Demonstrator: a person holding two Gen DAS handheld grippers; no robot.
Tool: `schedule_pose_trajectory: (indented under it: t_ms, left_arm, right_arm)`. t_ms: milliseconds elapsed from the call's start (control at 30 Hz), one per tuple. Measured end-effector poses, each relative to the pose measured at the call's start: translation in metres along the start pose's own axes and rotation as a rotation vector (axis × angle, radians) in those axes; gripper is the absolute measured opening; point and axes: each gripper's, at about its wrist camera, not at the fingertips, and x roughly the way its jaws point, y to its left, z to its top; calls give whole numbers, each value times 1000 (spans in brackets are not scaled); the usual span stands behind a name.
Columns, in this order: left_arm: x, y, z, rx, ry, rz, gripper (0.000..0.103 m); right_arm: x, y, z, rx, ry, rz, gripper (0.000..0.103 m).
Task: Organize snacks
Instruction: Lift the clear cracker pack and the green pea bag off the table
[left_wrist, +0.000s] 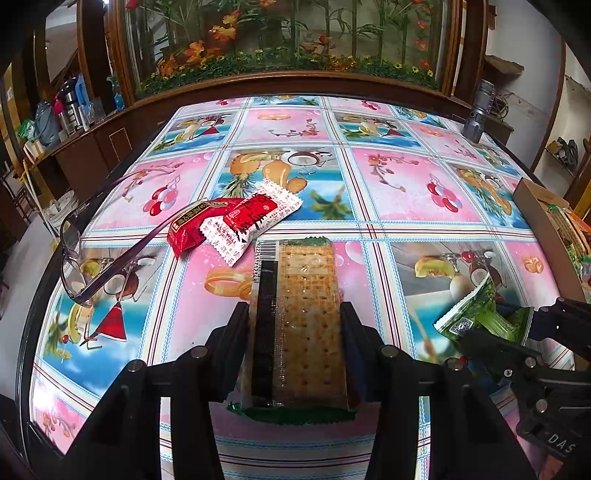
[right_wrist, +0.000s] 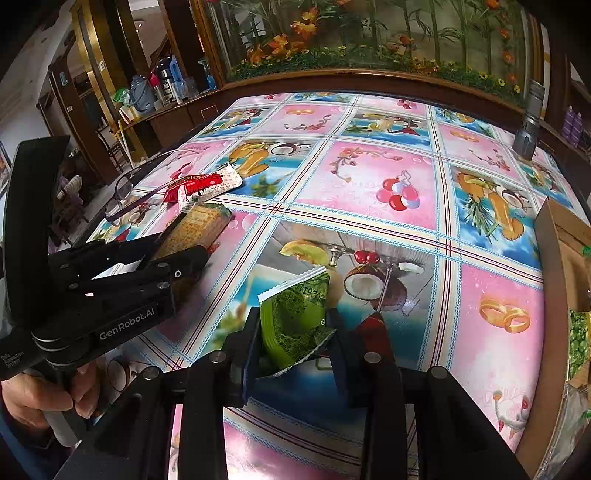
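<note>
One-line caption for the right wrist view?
Right gripper clamps a green snack packet above the patterned table.

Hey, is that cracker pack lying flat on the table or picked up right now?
Lying flat, by the look of it. The cracker pack rests lengthwise on the tablecloth, between the left claw's fingers; whether they press it is unclear.

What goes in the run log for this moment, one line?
left tongs: closed on cracker pack | right tongs: holding green snack packet | red snack packets: on table | cardboard box: right edge
</note>
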Motion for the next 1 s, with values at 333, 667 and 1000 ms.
schedule_pose_trajectory:
  t_ms: [333,667,1000]
  left_arm:
    - [0,-16,-1,47,-7,-14,45]
    - [-39,-30,-3,113,-223,92,45]
    - [-62,-23,1,79,-338,103,45]
  right_arm:
    - [1,1,0,-4,-4,-7,37]
    - [-22,-15,8,79,-106,-8,37]
    - [-36,-15,12,89,-177,-16,37]
